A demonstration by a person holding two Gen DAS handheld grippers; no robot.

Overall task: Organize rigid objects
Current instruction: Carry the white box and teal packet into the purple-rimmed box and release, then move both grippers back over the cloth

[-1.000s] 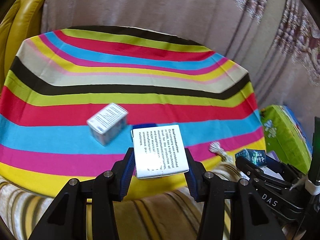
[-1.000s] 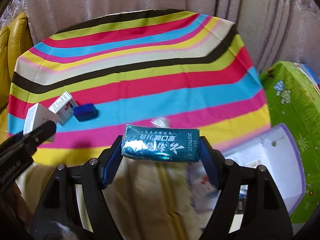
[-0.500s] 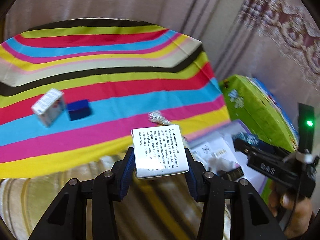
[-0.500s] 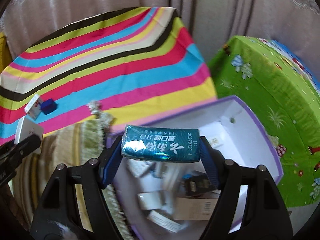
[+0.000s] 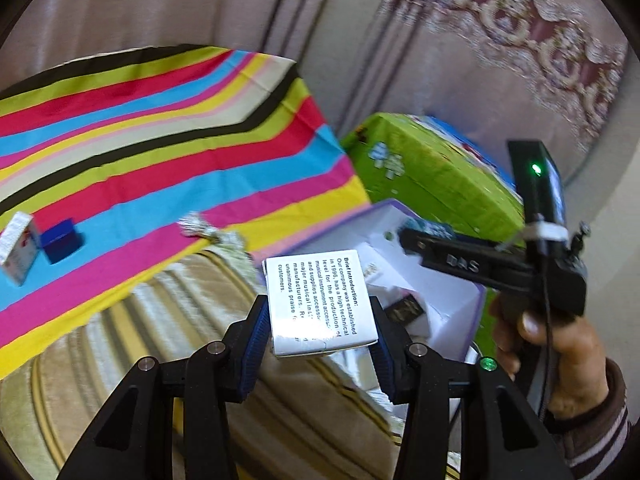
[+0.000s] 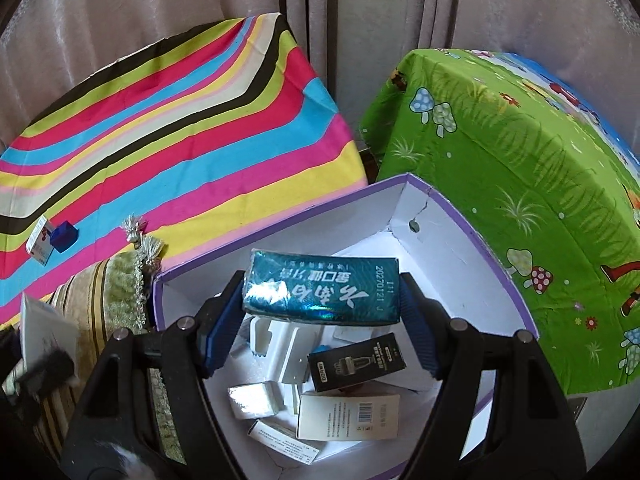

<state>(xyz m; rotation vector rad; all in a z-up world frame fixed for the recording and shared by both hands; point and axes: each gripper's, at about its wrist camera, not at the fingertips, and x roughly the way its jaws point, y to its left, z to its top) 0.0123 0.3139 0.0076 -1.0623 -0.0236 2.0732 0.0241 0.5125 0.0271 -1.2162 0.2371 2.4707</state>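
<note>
My left gripper (image 5: 319, 336) is shut on a white box with printed English text (image 5: 320, 300), held above a striped cushion beside the purple-edged cardboard box (image 5: 456, 312). My right gripper (image 6: 322, 318) is shut on a teal foil-wrapped pack (image 6: 322, 290), held over the open purple-edged box (image 6: 460, 264), which holds several small boxes, among them a black one (image 6: 356, 362) and a white one (image 6: 348, 418). In the left wrist view the right gripper (image 5: 412, 236) shows at the right, in a hand. A small white box (image 5: 18, 248) and a blue box (image 5: 60, 240) remain on the striped tablecloth.
The striped tablecloth (image 6: 160, 132) covers the table at left. A green cartoon-print cover (image 6: 520, 184) drapes a bulky thing at right. A tasselled striped cushion (image 6: 104, 292) lies between table and box. Curtains hang behind.
Both grippers have swung right, away from the table with their boxes. The right one now hangs over the open purple-edged box; the left one has neared its edge.
</note>
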